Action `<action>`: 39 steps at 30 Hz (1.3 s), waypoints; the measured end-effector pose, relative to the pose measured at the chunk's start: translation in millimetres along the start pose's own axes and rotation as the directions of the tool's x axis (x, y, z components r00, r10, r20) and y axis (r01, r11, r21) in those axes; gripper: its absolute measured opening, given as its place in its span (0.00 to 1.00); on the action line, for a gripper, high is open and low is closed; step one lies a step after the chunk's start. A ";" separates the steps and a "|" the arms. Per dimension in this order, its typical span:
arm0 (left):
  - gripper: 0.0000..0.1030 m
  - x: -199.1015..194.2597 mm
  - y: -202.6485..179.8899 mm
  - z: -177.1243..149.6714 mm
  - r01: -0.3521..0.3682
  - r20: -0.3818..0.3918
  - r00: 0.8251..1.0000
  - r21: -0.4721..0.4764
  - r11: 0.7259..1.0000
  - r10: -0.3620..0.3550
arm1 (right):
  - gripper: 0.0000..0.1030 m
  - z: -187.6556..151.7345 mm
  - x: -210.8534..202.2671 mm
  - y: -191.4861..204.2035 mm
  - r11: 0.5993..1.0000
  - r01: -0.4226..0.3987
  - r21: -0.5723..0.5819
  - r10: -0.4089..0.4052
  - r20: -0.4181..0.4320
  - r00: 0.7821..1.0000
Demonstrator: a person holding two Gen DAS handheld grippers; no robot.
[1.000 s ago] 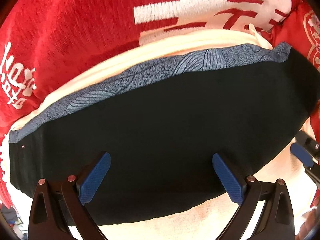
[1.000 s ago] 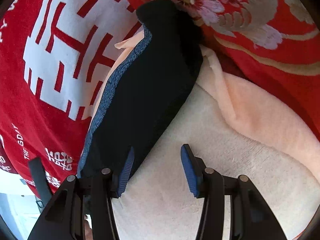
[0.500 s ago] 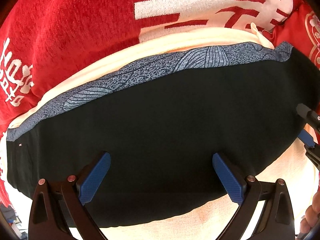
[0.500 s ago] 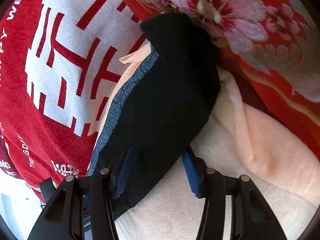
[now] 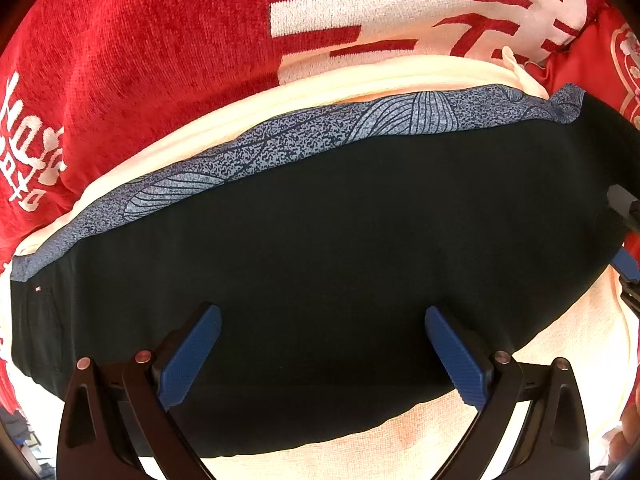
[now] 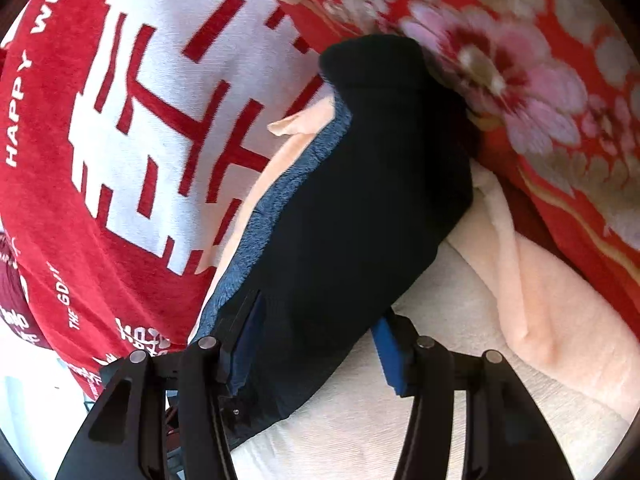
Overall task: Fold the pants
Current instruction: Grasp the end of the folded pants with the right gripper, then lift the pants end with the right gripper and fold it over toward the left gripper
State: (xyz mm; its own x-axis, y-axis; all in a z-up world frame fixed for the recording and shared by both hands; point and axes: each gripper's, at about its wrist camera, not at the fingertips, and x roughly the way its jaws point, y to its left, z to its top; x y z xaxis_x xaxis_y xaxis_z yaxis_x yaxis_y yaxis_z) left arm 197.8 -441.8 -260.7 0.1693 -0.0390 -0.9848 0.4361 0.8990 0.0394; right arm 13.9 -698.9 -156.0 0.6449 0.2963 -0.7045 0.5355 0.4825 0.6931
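Mid-fold: black pants with a blue-grey patterned side band (image 5: 320, 240) lying flat along a cream towel (image 5: 360, 436) on red bedding (image 5: 140, 60), left gripper (image 5: 320, 356) hovering wide open above. Right gripper (image 6: 316, 352) straddling the pants' end, jaws just opening, pads not visibly pinching; probably calls for closing and lifting that end over. Only the right wrist view shows this straddle and the floral red quilt (image 6: 540, 80); only the left shows the full length.

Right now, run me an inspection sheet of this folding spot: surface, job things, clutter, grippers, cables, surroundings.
Surface: cream towel over a red blanket with white characters.
Job's things: black pants, folded into a long strip, blue patterned band along one edge.
Clutter: nothing seen.
Grippers: left gripper open above the pants; right gripper astride the pants' end, jaws just widening.
Cables: nothing seen.
Surroundings: red floral quilt beside the towel.
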 end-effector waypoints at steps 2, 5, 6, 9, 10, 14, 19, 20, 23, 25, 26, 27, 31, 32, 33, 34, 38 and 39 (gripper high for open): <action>0.99 0.0 -0.1 0.0 0.000 0.000 1.000 0.000 1.000 0.000 | 0.56 -0.6 -0.8 1.2 1.000 0.003 -0.009 -0.003 -0.001 1.000; 0.99 0.0 -0.1 0.0 0.000 0.000 1.000 0.001 1.000 0.000 | 0.56 -2.7 -3.5 -3.2 1.000 0.004 0.003 -0.004 -0.002 1.000; 0.99 0.2 0.2 -0.4 0.000 0.000 1.000 0.002 1.000 0.000 | 0.56 -4.5 -5.3 -5.1 1.000 0.006 0.004 -0.006 -0.001 1.000; 0.99 0.1 0.7 -1.0 -0.001 0.004 1.000 0.003 1.000 0.001 | 0.56 -9.0 -7.4 -9.8 1.000 0.007 0.007 -0.007 -0.003 1.000; 0.99 0.3 0.5 -1.0 -0.001 0.005 1.000 0.002 1.000 0.001 | 0.56 -10.5 -6.8 -12.2 1.000 0.004 0.012 -0.004 -0.007 1.000; 0.99 1.6 -0.1 -2.9 -0.002 0.012 1.000 0.000 1.000 0.002 | 0.56 -14.4 -4.4 -18.7 1.000 -0.009 0.025 0.009 -0.008 1.000; 0.99 3.2 -1.0 -3.5 0.000 0.011 1.000 -0.006 1.000 0.000 | 0.56 -10.8 -2.1 -20.0 0.999 -0.018 0.030 0.017 0.010 1.000; 0.99 2.9 -1.0 -3.6 0.001 0.012 1.000 -0.005 1.000 -0.001 | 0.56 -9.4 -1.0 -20.0 0.999 -0.020 0.029 0.019 0.016 1.000; 0.99 3.4 -0.1 -4.5 0.010 0.019 1.000 0.000 1.000 -0.010 | 0.56 -1.8 6.0 -16.7 1.000 -0.026 0.014 0.025 0.039 0.999; 1.00 4.1 1.1 -4.6 0.020 0.023 1.000 0.000 1.000 -0.020 | 0.56 3.7 13.8 -10.9 1.000 -0.013 -0.010 0.014 0.050 0.999; 1.00 4.5 1.8 -4.4 0.024 0.021 0.999 0.000 1.000 -0.024 | 0.56 6.0 16.7 -7.9 1.000 -0.006 -0.018 0.007 0.053 0.999; 1.00 4.9 2.3 -3.2 0.028 0.013 1.000 0.000 1.000 -0.028 | 0.55 8.3 19.0 -5.4 1.000 0.000 -0.020 0.001 0.052 0.999; 0.76 -6.2 0.0 7.1 0.017 -0.006 1.000 0.012 1.000 -0.017 | 0.18 15.3 18.6 -6.4 0.998 0.043 0.037 -0.043 0.017 0.999; 0.70 -12.1 -2.2 9.7 0.033 -0.004 0.999 0.019 0.999 -0.033 | 0.16 15.9 16.7 -5.6 0.999 0.034 0.034 -0.034 0.014 0.999; 0.69 -21.1 -5.3 13.6 0.059 0.005 0.998 0.022 0.998 -0.059 | 0.15 16.3 14.0 -2.6 0.999 0.031 0.021 -0.031 0.011 0.999; 0.69 -27.0 -7.0 15.7 0.071 0.021 0.997 0.019 0.997 -0.071 | 0.15 16.9 10.3 2.9 1.000 0.027 -0.005 -0.027 0.012 1.000; 0.69 -43.2 -30.6 28.4 0.125 0.079 0.989 0.041 0.991 -0.128 | 0.15 17.8 -2.6 23.0 0.998 -0.017 -0.067 0.019 0.027 0.999; 0.69 -41.0 -38.3 30.0 0.133 0.075 0.988 0.050 0.990 -0.136 | 0.15 17.9 -5.4 27.8 0.996 -0.027 -0.083 0.030 0.030 0.999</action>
State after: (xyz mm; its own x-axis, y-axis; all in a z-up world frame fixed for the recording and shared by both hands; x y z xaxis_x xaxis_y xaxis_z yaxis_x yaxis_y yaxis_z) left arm 200.7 -487.8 -216.8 0.1740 -0.1937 -0.9655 0.4980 0.8632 -0.0834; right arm 35.1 -701.8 -130.2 0.6766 0.2861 -0.6785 0.4702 0.5413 0.6971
